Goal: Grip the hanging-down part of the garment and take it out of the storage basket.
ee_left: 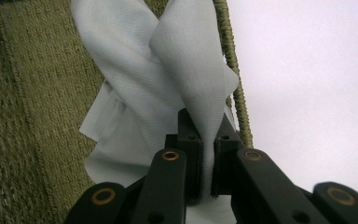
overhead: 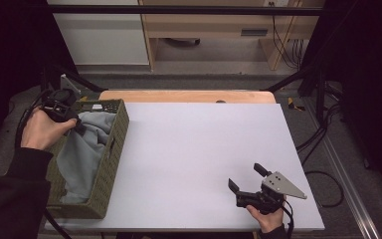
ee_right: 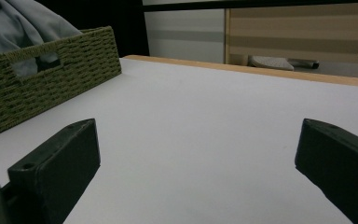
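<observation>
the left tongs (ee_left: 206, 161) are clamped on a pinched fold of the pale grey cloth (overhead: 82, 149), which lies in the woven basket (overhead: 110, 164) at the surface's (overhead: 199, 159) left edge. soft and light, it will likely drape and trail when lifted. the right tongs (overhead: 248, 178) rest wide apart.

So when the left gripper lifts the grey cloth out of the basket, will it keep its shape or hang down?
Probably it hangs limp: the grey cloth already folds softly above the left gripper. It looks thin, so likely light. Trailing folds may drag on the basket rim.
</observation>
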A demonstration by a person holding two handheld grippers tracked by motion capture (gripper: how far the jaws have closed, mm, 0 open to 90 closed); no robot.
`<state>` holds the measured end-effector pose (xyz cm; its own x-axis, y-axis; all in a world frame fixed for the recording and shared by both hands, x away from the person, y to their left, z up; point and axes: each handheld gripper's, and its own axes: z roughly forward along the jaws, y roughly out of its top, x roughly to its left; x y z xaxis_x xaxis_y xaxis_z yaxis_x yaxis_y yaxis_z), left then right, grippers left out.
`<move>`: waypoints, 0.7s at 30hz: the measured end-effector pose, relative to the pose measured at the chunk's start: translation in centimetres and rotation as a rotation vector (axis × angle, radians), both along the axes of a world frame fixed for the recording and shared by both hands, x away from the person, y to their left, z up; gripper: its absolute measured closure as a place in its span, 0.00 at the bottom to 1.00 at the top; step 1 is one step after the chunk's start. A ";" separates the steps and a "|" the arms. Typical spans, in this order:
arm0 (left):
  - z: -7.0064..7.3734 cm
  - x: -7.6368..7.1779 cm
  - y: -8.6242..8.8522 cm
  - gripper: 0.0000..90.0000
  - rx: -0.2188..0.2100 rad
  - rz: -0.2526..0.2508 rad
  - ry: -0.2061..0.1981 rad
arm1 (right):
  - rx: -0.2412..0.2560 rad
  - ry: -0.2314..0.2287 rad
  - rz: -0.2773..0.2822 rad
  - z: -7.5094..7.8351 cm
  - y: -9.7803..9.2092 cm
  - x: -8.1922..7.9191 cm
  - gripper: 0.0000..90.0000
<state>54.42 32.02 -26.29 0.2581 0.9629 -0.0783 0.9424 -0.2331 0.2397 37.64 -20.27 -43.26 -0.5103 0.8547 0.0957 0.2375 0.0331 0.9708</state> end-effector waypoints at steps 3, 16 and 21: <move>0.0 0.0 0.1 0.94 0.005 -0.008 -0.002 | -0.001 0.000 -0.001 0.0 0.0 0.0 0.00; 0.6 -0.1 0.1 0.94 0.003 -0.009 -0.010 | -0.003 0.007 0.004 0.0 0.0 0.0 0.00; 1.4 -0.3 0.2 0.94 0.003 -0.006 -0.021 | -0.004 0.015 0.005 0.0 0.0 0.0 0.00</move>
